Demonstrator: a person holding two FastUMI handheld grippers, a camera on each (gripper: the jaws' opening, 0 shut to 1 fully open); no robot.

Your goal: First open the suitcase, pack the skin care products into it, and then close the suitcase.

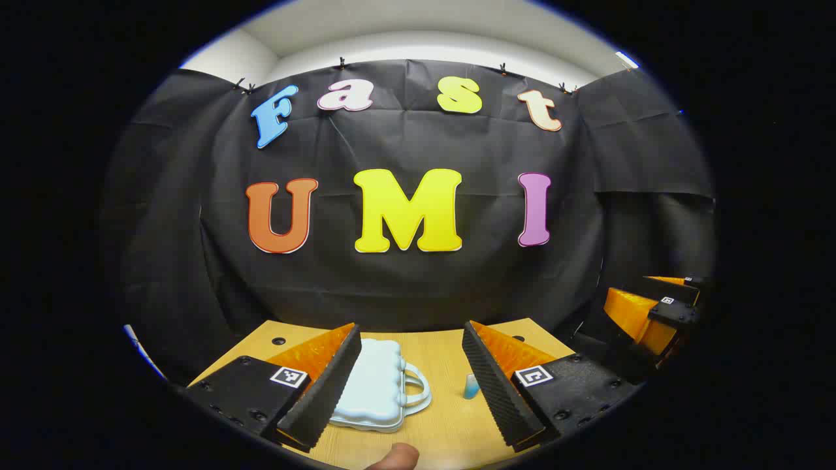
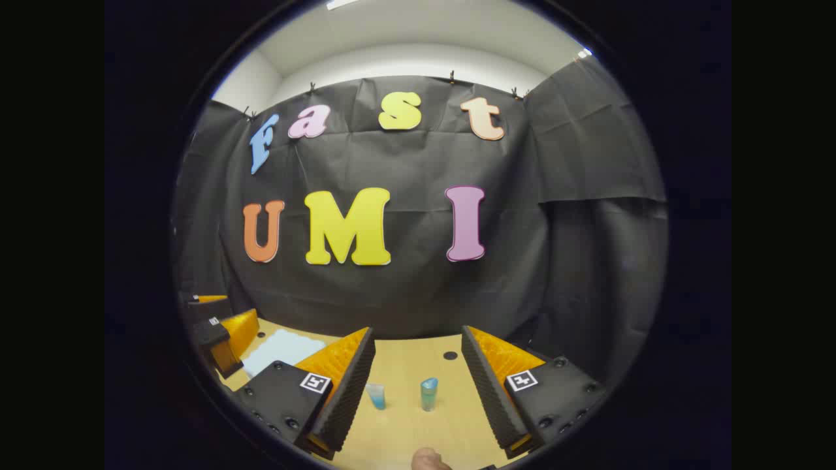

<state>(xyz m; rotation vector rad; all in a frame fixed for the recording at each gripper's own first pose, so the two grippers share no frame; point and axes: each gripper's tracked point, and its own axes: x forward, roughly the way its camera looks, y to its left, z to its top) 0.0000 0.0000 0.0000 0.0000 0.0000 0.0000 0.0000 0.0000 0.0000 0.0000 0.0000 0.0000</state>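
On the wooden bench [image 1: 437,365] the pale blue suitcase [image 1: 375,385] lies flat and closed, handle toward three o'clock in the left gripper view, between the released left tongs [image 1: 411,382]. At three o'clock of it stands a small blue tube [image 1: 471,386]. Between the spread right tongs [image 2: 418,385] stand that tube [image 2: 377,395] and a teal bottle [image 2: 428,393], apart from each other.

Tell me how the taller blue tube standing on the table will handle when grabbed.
The taller blue tube stands upright on a narrow base, so a sideways nudge would probably tip it. It looks small and likely light. Its smooth, rounded body may slip or roll once down. The right tool is open, with the tube between its fingers' line.
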